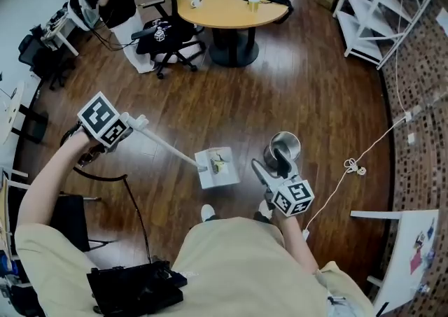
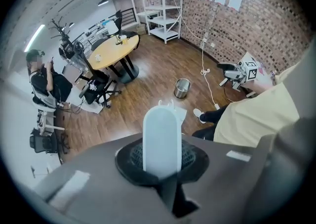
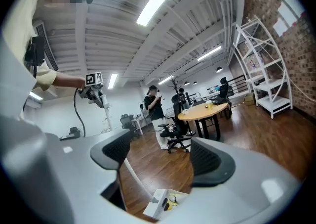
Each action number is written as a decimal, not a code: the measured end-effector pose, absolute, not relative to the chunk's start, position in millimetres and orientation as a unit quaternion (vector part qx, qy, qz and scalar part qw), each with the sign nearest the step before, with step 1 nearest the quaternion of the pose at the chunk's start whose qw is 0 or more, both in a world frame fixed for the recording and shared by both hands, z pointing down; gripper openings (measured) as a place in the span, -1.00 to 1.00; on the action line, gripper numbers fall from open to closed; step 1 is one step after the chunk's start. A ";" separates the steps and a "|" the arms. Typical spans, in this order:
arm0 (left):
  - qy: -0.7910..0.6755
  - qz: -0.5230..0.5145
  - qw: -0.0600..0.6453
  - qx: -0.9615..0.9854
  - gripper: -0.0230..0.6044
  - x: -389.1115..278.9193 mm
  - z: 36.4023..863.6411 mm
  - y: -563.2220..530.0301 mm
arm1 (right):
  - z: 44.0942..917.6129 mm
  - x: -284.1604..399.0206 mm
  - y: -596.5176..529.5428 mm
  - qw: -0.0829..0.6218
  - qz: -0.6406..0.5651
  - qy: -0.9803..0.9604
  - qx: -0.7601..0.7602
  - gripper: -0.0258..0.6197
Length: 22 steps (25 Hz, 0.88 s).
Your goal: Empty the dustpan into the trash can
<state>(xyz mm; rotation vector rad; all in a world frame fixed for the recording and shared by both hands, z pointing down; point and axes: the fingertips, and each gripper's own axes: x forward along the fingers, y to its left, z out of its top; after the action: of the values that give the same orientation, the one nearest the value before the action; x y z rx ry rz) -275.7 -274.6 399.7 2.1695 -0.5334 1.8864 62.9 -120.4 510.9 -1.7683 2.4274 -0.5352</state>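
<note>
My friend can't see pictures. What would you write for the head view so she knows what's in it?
Seen from above, a person's left tool grips the long handle of a white dustpan, held beside a metal trash can on a wooden floor. The right tool, open and empty, is close to the can.
</note>
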 end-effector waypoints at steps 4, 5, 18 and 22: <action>-0.173 0.647 0.084 0.738 -0.87 -253.2 369.8 -285.3 | 501.7 95.6 -109.6 0.061 -0.166 0.771 -0.612 0.20; -0.172 0.647 0.077 0.739 -0.88 -247.2 366.9 -287.6 | 500.6 103.3 -106.5 0.064 -0.164 0.766 -0.619 0.20; -0.147 0.646 0.030 0.748 -0.88 -140.8 374.5 -337.2 | 504.6 177.4 -41.9 0.084 -0.165 0.699 -0.690 0.17; -0.142 0.645 0.031 0.751 -0.88 -101.0 392.5 -344.7 | 509.4 197.9 -25.5 0.087 -0.167 0.686 -0.703 0.15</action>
<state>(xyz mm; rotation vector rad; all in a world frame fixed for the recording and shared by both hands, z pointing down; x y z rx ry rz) -101.0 -344.7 392.5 2.3135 -0.4369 1.9864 197.9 -25.5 509.4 -2.0940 2.0416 -0.4983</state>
